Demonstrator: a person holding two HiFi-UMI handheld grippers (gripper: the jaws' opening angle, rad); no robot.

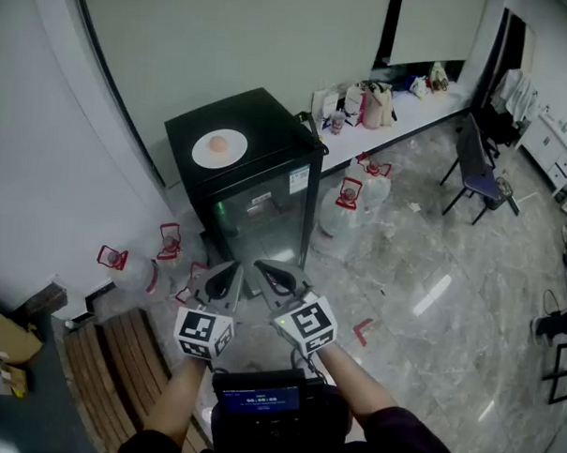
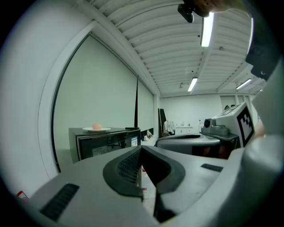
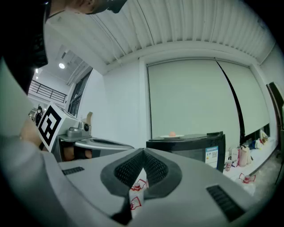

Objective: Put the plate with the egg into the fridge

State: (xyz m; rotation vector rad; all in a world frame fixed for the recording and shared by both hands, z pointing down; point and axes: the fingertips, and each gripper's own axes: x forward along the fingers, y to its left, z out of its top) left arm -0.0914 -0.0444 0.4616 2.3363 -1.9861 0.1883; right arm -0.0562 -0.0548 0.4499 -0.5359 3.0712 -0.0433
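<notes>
A white plate (image 1: pixel 219 149) with a pale orange egg (image 1: pixel 218 145) lies on top of a small black fridge (image 1: pixel 257 187) against the far wall; the fridge door is closed. The plate (image 2: pixel 96 129) and egg (image 2: pixel 96 127) also show far off in the left gripper view, as do the plate (image 3: pixel 171 136) and egg (image 3: pixel 171 134) in the right gripper view. My left gripper (image 1: pixel 231 275) and right gripper (image 1: pixel 266 270) are held side by side in front of the fridge, well short of it. Both are shut with nothing between the jaws.
Large water jugs with red handles stand on the floor left (image 1: pixel 122 267) and right (image 1: pixel 343 208) of the fridge. A low ledge (image 1: pixel 401 113) behind holds bags and bottles. A blue chair (image 1: pixel 478 173) stands at the right. A wooden bench (image 1: pixel 108 373) lies at lower left.
</notes>
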